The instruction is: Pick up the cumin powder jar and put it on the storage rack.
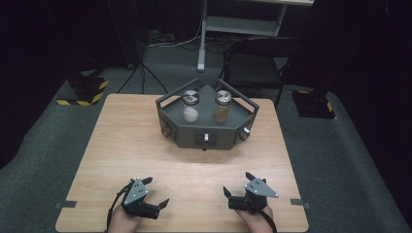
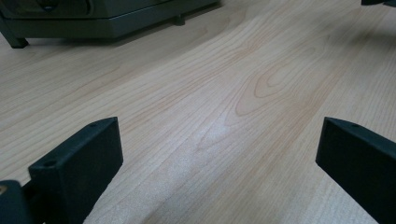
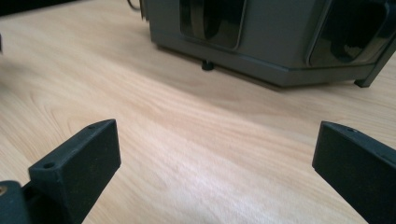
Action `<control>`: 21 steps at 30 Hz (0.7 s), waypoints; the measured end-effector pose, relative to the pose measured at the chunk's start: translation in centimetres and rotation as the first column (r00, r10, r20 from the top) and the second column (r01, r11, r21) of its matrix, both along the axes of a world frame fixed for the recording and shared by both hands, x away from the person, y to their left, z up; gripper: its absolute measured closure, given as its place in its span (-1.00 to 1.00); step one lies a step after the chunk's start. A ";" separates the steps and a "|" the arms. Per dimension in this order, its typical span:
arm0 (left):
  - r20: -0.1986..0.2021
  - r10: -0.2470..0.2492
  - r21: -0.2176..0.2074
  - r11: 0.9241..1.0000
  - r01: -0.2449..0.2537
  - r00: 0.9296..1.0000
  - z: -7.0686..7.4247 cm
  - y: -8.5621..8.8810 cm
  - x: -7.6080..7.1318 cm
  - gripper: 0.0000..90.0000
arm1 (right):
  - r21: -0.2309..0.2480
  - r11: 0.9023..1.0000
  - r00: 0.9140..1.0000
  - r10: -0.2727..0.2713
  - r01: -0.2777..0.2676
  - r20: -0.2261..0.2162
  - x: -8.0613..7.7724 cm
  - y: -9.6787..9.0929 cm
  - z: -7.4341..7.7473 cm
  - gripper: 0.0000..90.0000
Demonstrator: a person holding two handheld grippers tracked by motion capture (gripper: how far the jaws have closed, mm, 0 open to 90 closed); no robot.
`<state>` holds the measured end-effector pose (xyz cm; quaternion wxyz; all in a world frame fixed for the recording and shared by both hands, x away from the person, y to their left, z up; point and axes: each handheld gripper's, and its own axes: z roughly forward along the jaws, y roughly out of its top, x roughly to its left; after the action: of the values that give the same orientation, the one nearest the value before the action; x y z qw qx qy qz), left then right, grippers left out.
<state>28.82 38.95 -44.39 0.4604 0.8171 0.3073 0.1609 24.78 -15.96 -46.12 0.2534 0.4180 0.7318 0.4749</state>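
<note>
A dark grey angular rack (image 1: 206, 136) stands at the far middle of the wooden table (image 1: 126, 145). On it stand two glass shakers with metal caps: one with white grains (image 1: 190, 107) on the left, one with brown powder (image 1: 222, 106) on the right. My left gripper (image 1: 156, 191) rests near the front left edge, jaws wide apart with bare wood between them. My right gripper (image 1: 238, 183) sits near the front right, also open and empty. The rack's base (image 2: 93, 21) lies far ahead in the left gripper view, and the rack's front (image 3: 275, 42) is closer in the right gripper view.
Small knobs (image 1: 206, 139) stick out of the rack's front faces. A dark folding chair (image 1: 257, 63) and a white stand leg (image 1: 201, 48) are beyond the table. Yellow-black striped floor markers (image 1: 82, 97) lie at the left. Tape strips (image 1: 65, 204) mark the table's front corners.
</note>
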 end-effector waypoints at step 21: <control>0.023 -0.012 -0.001 1.000 0.012 1.000 -0.2 0.1 -0.3 -0.97 | -0.050 0.999 1.000 -0.009 0.009 0.014 -1.5 0.4 -1.0 -0.97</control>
<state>28.47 39.06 -44.55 0.4655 0.8167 0.2971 0.1673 23.26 -15.58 -47.12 0.2712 0.4114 0.7398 0.4581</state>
